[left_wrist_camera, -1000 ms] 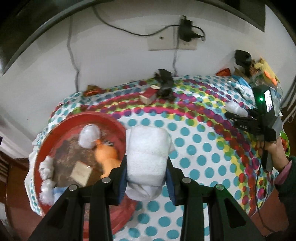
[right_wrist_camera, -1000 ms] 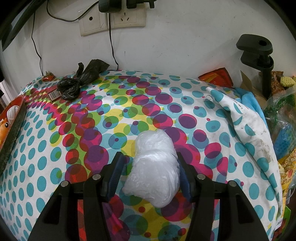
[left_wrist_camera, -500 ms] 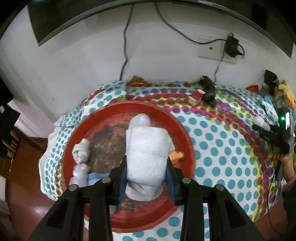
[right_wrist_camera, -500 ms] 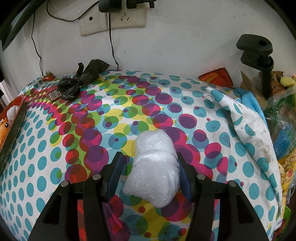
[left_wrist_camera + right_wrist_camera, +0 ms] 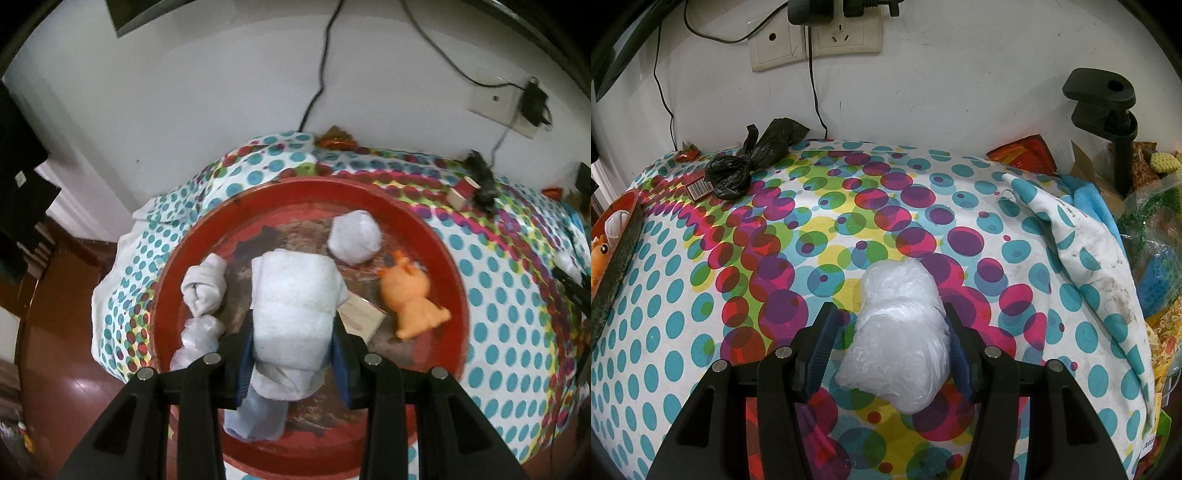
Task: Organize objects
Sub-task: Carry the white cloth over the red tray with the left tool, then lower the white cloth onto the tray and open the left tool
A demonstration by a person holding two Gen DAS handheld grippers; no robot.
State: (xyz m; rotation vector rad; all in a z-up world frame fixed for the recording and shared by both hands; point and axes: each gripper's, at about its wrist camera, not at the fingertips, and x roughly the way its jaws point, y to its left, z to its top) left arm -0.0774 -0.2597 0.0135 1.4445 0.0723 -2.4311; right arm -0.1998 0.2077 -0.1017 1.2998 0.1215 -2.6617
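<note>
The left gripper (image 5: 291, 360) is clamped on a rolled white towel (image 5: 295, 306), its blue pads pressing both sides of the roll, which stands out past the fingertips and hangs a little below them. Under it lies a round red tray (image 5: 443, 258) on a table covered with a dotted cloth (image 5: 498, 332). In the tray, just left of the gripper, sit a knotted white cloth bundle (image 5: 205, 284) and a crumpled clear plastic bag (image 5: 197, 339), touching each other. Ahead and slightly right is a white ball of cloth (image 5: 354, 238). To the right lies an orange toy animal (image 5: 413, 297), with a small cardboard box (image 5: 360, 314) between it and the towel. Beneath the gripper a pale blue cloth (image 5: 258, 417) shows.

The right gripper (image 5: 892, 354) is set around a white plastic bag bundle (image 5: 901, 339) that rests on the dotted cloth; the right pad touches the bag, while a gap shows at the left pad, so I cannot tell whether it is gripped. Far ahead to its left are a knotted black bag (image 5: 750, 164) and a small red box with a barcode (image 5: 700, 188). The tray's edge shows at the far left.
</note>
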